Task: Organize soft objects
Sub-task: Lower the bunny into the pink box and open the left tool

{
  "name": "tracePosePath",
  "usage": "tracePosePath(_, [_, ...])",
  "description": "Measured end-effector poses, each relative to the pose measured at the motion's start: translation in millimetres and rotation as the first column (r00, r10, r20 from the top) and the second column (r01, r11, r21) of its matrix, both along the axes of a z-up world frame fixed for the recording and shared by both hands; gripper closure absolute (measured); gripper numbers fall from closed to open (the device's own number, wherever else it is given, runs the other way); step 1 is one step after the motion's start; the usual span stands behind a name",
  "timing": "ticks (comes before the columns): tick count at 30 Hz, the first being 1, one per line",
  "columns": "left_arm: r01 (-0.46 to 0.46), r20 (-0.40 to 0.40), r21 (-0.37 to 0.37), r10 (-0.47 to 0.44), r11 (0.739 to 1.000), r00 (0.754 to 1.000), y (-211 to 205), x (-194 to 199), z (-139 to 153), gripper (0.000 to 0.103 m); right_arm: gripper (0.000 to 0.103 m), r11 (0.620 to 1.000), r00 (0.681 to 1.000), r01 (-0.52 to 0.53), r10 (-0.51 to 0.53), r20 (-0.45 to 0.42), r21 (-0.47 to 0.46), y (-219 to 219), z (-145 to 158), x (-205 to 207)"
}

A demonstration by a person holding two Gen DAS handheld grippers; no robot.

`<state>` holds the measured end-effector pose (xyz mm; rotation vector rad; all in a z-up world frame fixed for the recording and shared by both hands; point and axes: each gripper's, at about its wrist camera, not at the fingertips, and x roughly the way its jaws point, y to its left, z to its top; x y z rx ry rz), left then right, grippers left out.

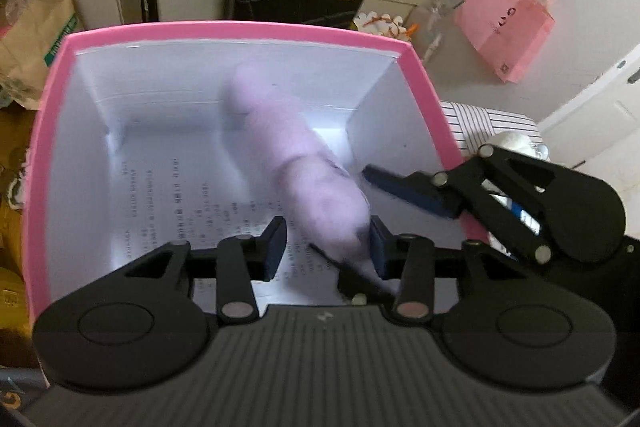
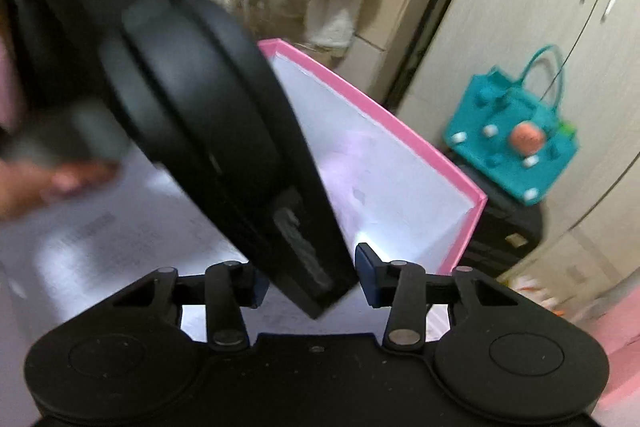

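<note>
The landmark here is the pink box (image 1: 60,131), open at the top, white inside, with a printed sheet (image 1: 192,203) lying on its floor. A long lilac soft toy (image 1: 296,155), blurred in the left wrist view, lies inside the box, running from the far wall down to the near edge.

The left tongs (image 1: 328,247) hang over the near edge of the box with the jaws partly apart. The near end of the lilac soft toy sits between them, right against the inner face of the right-hand finger (image 1: 378,247), while a clear gap shows between the toy and the left-hand finger. Whether the right-hand pad really presses on it cannot be told through the blur; nothing is pinched from both sides.

The right tongs (image 1: 404,187) reach over the box's right-hand rim, one blue-padded finger pointing at the toy's middle and stopping just beside it. In the right wrist view these tongs (image 2: 310,275) stand partly open, and only the dark body of the left device crosses between the fingers; they hold nothing.
</note>
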<state>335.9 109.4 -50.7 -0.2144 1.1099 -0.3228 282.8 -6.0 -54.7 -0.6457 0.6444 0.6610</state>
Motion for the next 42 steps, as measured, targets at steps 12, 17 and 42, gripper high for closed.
tracePosePath(12, [-0.055,0.001,0.030,0.055,0.998,0.998,20,-15,-2,0.059,0.054,0.998,0.999,-0.009,0.012,-0.053,0.061,-18,20,-28])
tracePosePath(17, [-0.036,0.089,0.124,0.025,0.992,0.996,24,-50,25,0.046,0.053,0.983,0.989,0.042,-0.016,-0.147,0.180,-37,36,-37])
tracePosePath(42, [0.079,0.161,0.261,-0.124,0.962,0.979,1,-193,107,0.036,0.050,0.923,0.974,0.136,-0.057,-0.221,0.360,-102,114,-129])
